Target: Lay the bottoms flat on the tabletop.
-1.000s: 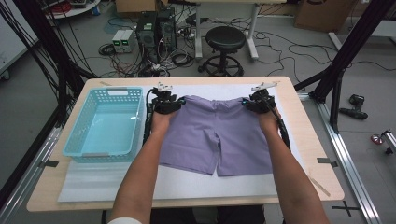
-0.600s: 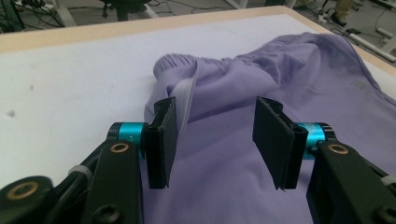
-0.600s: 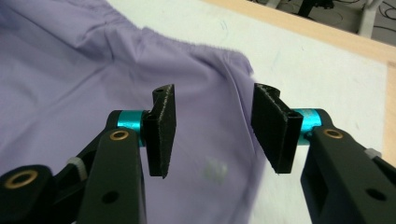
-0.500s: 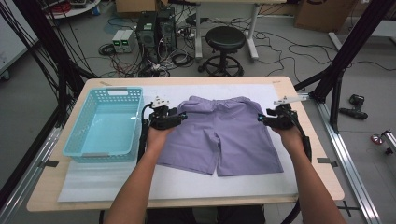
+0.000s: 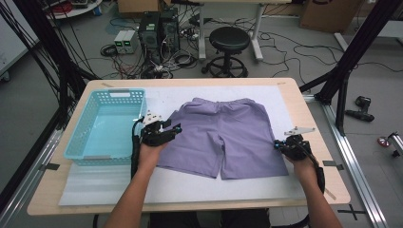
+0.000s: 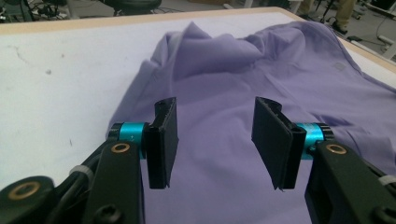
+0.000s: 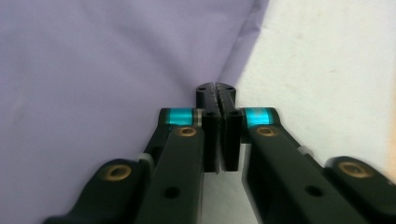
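**Grippers drop from the waistband to the sides of the purple shorts**

Right gripper (image 5: pixel 281 145) sits clenched at the right edge of the purple shorts (image 5: pixel 228 133), low on the right leg near the hem. In the right gripper view its jaws have just been closing and now press flat together right at the cloth's edge, where purple meets the white mat (image 5: pixel 190 187); whether a fold of fabric is pinched between them cannot be told. Left gripper (image 5: pixel 171 129) hovers over the left side of the shorts, just beside the turquoise basket (image 5: pixel 76 147). Its jaws stand apart with nothing between them, the fabric lying beneath.

A second ago both grippers were at the far edge of the table, on the waistband corners. Both hands have since drawn back toward the person and outward, the right one farthest. The shorts lie flat and spread on the mat in the middle of the table, waistband far, legs near.

Judging from this, spreading looks finished and a fold may be starting, with the right side gripped first. The left gripper has yet to close on the cloth.
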